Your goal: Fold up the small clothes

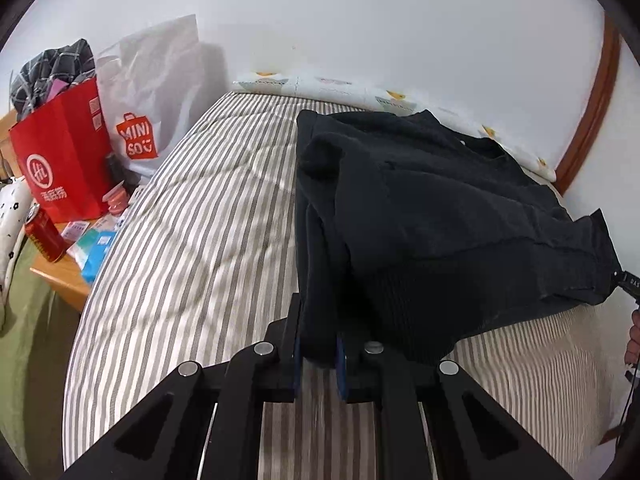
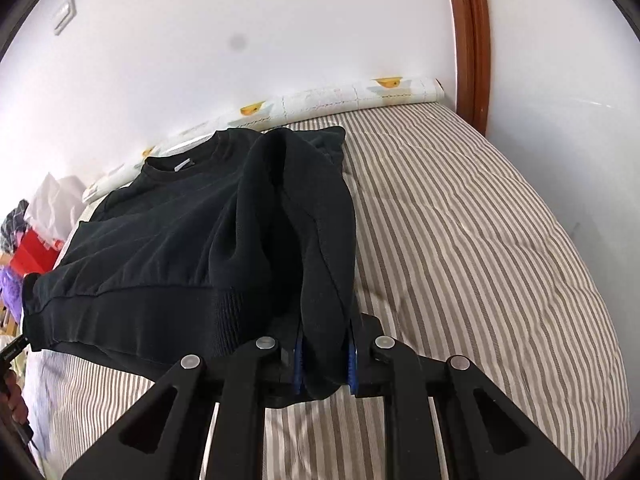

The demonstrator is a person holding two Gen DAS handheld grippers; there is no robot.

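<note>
A black sweatshirt [image 1: 432, 200] lies on the striped bed, its near hem lifted off the bed between both grippers. My left gripper [image 1: 318, 344] is shut on the hem's left corner, with black cloth between its blue pads. The sweatshirt shows in the right wrist view [image 2: 192, 232], collar toward the wall. My right gripper [image 2: 324, 356] is shut on the hem's right corner, cloth bunched between its blue pads. Each gripper's tip shows at the edge of the other's view, holding the far corner.
The striped bed cover [image 1: 192, 232] fills the left wrist view; it also shows in the right wrist view [image 2: 480, 240]. A patterned pillow [image 2: 340, 96] lies along the white wall. A bedside table [image 1: 60, 272] holds a red bag [image 1: 60, 160], a white Miniso bag [image 1: 148, 112] and a can [image 1: 42, 234]. A wooden door frame [image 2: 472, 40] stands at right.
</note>
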